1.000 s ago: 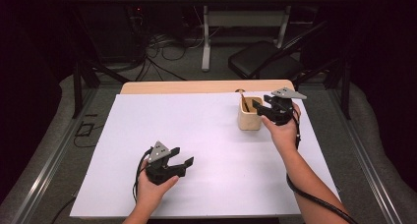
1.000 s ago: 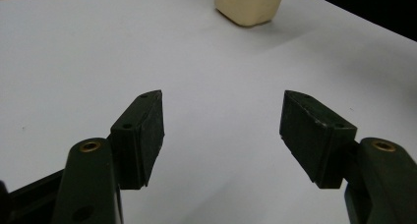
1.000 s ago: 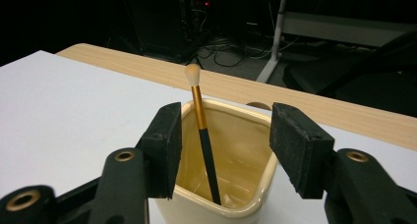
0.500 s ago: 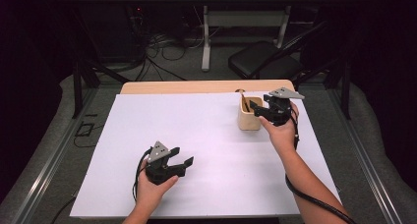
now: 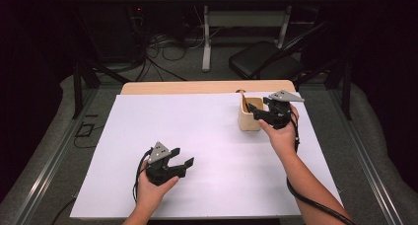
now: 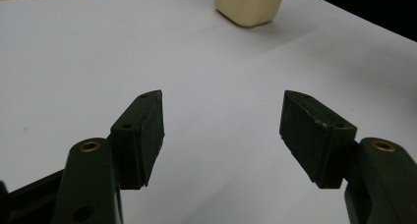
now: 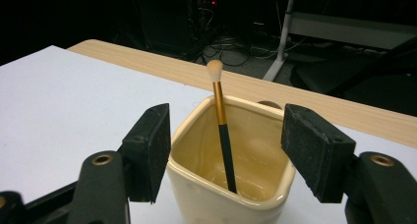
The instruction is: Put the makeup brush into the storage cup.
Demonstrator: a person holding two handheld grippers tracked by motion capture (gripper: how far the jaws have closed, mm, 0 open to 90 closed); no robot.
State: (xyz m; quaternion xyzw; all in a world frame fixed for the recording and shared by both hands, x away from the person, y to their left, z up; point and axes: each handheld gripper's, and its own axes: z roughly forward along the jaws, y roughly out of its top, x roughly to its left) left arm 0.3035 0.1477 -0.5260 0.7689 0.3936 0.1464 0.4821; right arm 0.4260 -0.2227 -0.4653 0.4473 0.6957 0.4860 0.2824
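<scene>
While the right tool (image 7: 226,150) stood spread around the cream cup (image 7: 231,184), apparently lining up on its brush (image 7: 221,130), the left tool (image 5: 181,162) waited spread near the worktop's (image 5: 207,131) front.

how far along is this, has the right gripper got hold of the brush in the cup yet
Not yet. Done: the right gripper is lined up at the cream cup, jaws open to either side of its rim. In hand: nothing; the brush stands loose in the cup, bristles up, untouched. Left: probably closing on the brush or the cup and moving it. The left gripper is open and empty over the white table cover.
</scene>
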